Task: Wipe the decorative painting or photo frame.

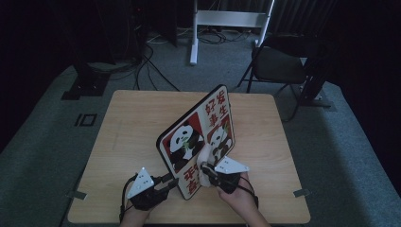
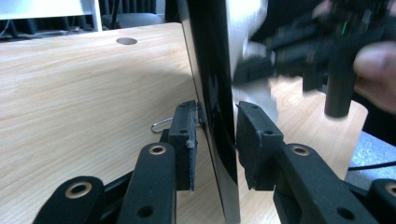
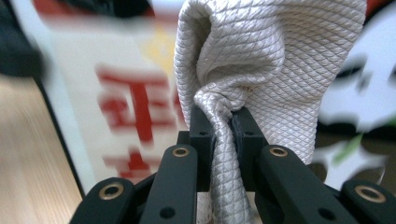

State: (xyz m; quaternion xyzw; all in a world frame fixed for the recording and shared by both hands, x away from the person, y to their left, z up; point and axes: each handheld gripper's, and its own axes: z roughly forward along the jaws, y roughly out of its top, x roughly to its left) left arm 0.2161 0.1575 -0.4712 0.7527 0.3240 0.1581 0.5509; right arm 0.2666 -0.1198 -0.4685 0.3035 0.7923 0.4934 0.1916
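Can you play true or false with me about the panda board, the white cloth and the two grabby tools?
1. The panda board stands up on its edge on the wooden table. True.
2. The right gripper pinches a white cloth between its jaws. True.
3. The cloth is bright blue. False: it is white with a small diamond weave.
4. The left gripper has its jaws on either side of the board's edge. True.
5. The board shows cats. False: it shows two pandas with red characters.
6. The board lies flat on the floor. False: it is propped up on the table.
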